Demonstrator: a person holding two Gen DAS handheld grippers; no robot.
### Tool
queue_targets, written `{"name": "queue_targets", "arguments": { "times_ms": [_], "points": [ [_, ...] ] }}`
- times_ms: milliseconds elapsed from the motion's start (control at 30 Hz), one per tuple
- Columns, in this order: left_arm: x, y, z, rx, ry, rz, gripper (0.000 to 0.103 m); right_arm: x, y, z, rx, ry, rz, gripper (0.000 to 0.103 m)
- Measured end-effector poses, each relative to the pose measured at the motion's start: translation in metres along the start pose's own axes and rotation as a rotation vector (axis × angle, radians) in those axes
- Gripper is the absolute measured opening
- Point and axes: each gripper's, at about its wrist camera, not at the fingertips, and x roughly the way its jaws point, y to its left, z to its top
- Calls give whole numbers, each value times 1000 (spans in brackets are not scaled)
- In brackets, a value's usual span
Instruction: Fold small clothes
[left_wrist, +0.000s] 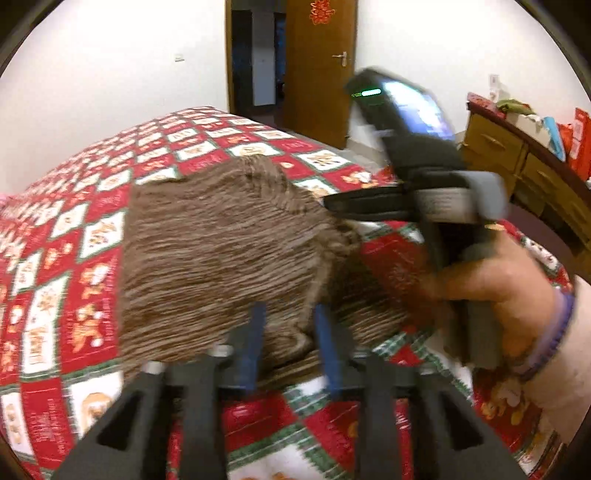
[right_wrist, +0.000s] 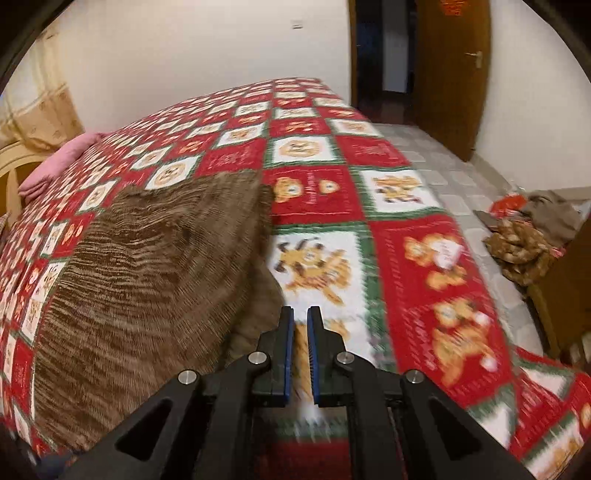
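A red, white and green patchwork bedspread (right_wrist: 406, 229) covers the bed, with a pink folded cloth (right_wrist: 55, 162) at its far edge, a wooden door (left_wrist: 321, 70) standing open, a wooden dresser (left_wrist: 517, 162) alongside, and clothes heaped (right_wrist: 524, 240) on the tiled floor (right_wrist: 443, 158).

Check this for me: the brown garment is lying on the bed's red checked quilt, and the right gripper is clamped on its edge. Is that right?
Not quite. The brown garment does lie on the quilt, but the right gripper holds nothing: its jaws are nearly shut over bare quilt, beside the garment. The right wrist view shows it.
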Motion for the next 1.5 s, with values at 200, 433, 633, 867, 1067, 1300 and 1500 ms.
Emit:
{"name": "queue_targets", "arguments": {
  "times_ms": [200,433,633,867,1067,1300,1500],
  "points": [
    [-2,23,0,-37,8,67,56,-59,-3,-27,108,-74,111,8],
    [-12,78,-8,-173,-9,99,91,-71,-3,-52,223,-48,266,13],
    [-4,133,-15,-312,21,150,91,-76,6,-59,219,-90,304,66],
    [29,152,-31,-427,109,69,94,-44,50,-71,-14,-3,133,24],
    [25,142,-34,-294,105,67,95,-61,45,-87,-42,71,147,8],
    [19,176,-7,-344,67,6,95,-78,27,-67,-1,93,219,9],
    [38,202,38,-400,12,-15,95,-70,11,1,93,-85,275,78]
  ]
}}
